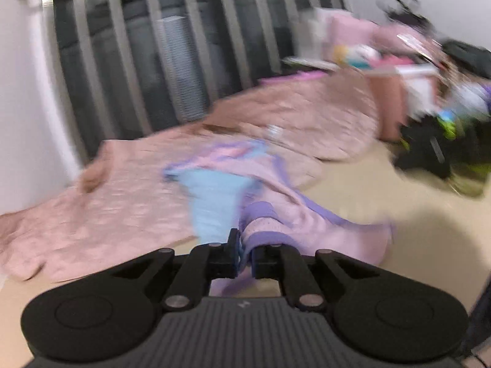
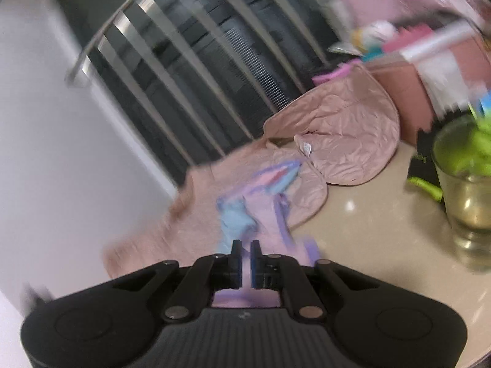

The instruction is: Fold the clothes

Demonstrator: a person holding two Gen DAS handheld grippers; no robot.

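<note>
Gripping the garment (image 1: pixel 291 224) in both grippers, left gripper (image 1: pixel 245 256) pinched on a purple-trimmed edge, right gripper (image 2: pixel 246 260) narrow on pink cloth. It trails from the near table (image 1: pixel 399 190) onto the far quilt (image 1: pixel 129 202). Judging this the lift-and-spread step; next I should pull it taut and lay it flat.

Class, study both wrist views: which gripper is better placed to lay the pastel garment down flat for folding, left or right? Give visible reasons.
Probably the left gripper. It is shut on the pastel garment at its purple-banded edge, with cloth fanning ahead over the pink quilted fabric. The right gripper also pinches it, but its view is too blurred to tell where.
</note>
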